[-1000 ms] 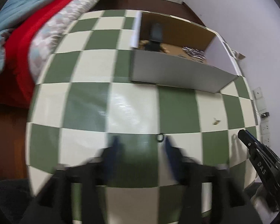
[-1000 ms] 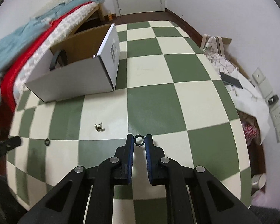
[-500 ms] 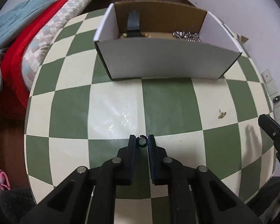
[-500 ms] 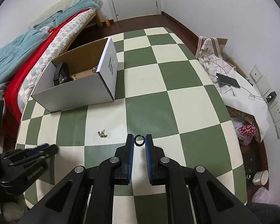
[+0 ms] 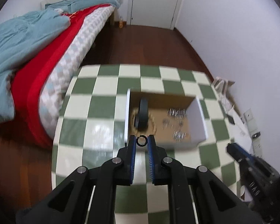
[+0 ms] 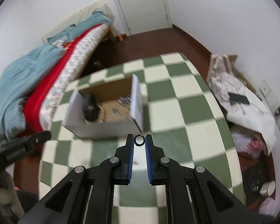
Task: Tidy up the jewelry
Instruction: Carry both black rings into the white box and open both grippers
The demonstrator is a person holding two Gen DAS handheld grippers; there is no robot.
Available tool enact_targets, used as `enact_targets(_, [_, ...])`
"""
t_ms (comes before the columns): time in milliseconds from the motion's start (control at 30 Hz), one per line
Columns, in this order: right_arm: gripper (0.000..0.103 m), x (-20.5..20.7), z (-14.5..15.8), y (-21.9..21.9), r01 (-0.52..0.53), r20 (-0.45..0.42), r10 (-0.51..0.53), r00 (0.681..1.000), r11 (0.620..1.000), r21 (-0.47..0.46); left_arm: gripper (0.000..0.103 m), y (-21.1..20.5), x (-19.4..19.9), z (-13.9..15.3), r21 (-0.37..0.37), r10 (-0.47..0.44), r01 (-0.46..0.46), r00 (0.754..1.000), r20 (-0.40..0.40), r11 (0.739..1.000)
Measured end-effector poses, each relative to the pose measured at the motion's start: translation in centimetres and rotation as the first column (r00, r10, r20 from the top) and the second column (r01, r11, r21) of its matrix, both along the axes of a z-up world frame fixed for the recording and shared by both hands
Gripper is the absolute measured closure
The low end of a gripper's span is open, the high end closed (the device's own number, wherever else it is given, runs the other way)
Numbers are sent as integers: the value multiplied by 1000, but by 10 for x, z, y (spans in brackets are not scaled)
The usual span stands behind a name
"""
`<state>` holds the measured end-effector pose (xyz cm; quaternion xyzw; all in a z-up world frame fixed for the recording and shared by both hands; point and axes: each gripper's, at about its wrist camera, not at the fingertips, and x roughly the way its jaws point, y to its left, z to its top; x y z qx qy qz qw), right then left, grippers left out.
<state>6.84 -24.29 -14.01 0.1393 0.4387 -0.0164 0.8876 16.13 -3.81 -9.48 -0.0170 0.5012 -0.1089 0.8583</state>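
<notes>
Rings, tiny, rigid and slippery: left claw [image 5: 141,141] pinches a black ring [image 5: 141,141] by its rim, right claw [image 6: 139,140] likewise clamps another ring [image 6: 139,140]; both hover near the box [image 5: 197,112].

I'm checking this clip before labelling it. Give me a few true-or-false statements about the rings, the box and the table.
1. Each gripper holds a small black ring. True: the left gripper pinches one ring, the right gripper another ring.
2. The box is closed with a lid. False: it is open on top.
3. The table has green and cream squares. True.
4. The box is empty. False: a black band and silver pieces lie inside.
</notes>
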Motion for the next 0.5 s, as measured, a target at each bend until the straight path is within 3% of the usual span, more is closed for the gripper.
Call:
enact_targets(167, [90,44,16,16,-64,5,64,998,998,11,93,-10,44,-12,-2,-18,18,999,-45,1000])
enact_targets(267, [90,75,11,26,-102,-36,102,994,995,-1,93,-16,63,-28,-25,-35,33,994,-105,999])
enact_targets(433, [90,116,-8,27,-132,-122,139,983,989,62,91,-19,83,-37,-101,-33,14,982,-186,995])
enact_targets(500, [89,126,-13,25,-140,-140,152,978,986,90,85,-19,88,-36,-94,-11,-7,982,-191,996])
